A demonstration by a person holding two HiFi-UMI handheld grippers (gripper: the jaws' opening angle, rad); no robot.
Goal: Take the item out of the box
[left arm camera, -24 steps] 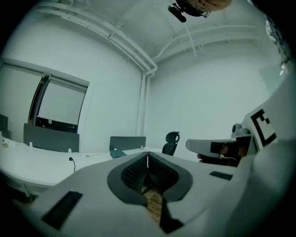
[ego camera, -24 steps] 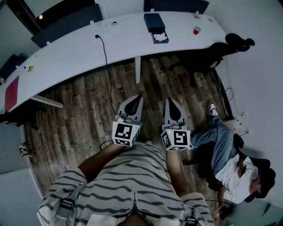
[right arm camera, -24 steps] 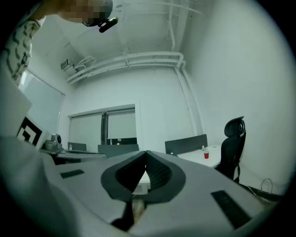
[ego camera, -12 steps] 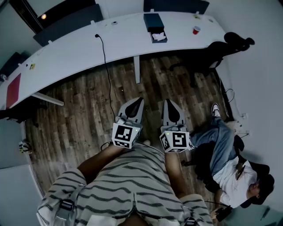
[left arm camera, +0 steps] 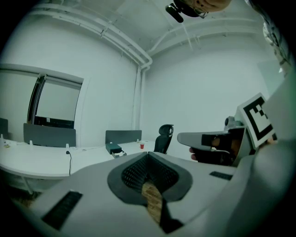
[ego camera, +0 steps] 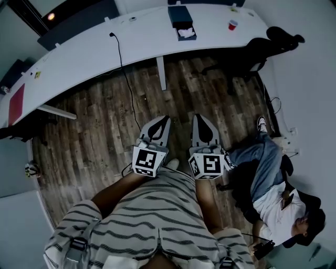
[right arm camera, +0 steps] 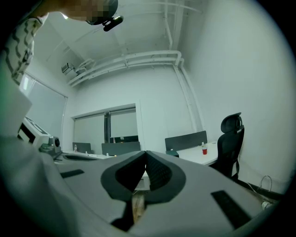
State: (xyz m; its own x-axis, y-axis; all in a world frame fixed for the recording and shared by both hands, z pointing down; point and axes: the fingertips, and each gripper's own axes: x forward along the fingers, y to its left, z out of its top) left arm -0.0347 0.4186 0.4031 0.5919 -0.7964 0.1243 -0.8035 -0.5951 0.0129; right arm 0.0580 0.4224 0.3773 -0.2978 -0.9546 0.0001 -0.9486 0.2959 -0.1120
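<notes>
- Box (ego camera: 179, 16): dark, white item (ego camera: 186, 32) showing at its open end; on the white desk (ego camera: 94, 58), well ahead of both grippers' tips.
- Red cup (ego camera: 232, 24): same desk, ahead-right of the right gripper (ego camera: 199, 119).
- Left gripper (ego camera: 165, 120) just beside the right one, over wood floor (ego camera: 100, 126); both pairs of jaws pressed together, nothing pinched.
- Seated person (ego camera: 273, 194): right of the right gripper.

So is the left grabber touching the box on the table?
Apart. The head view shows the left gripper held low over the floor, with the box far off on the table.
</notes>
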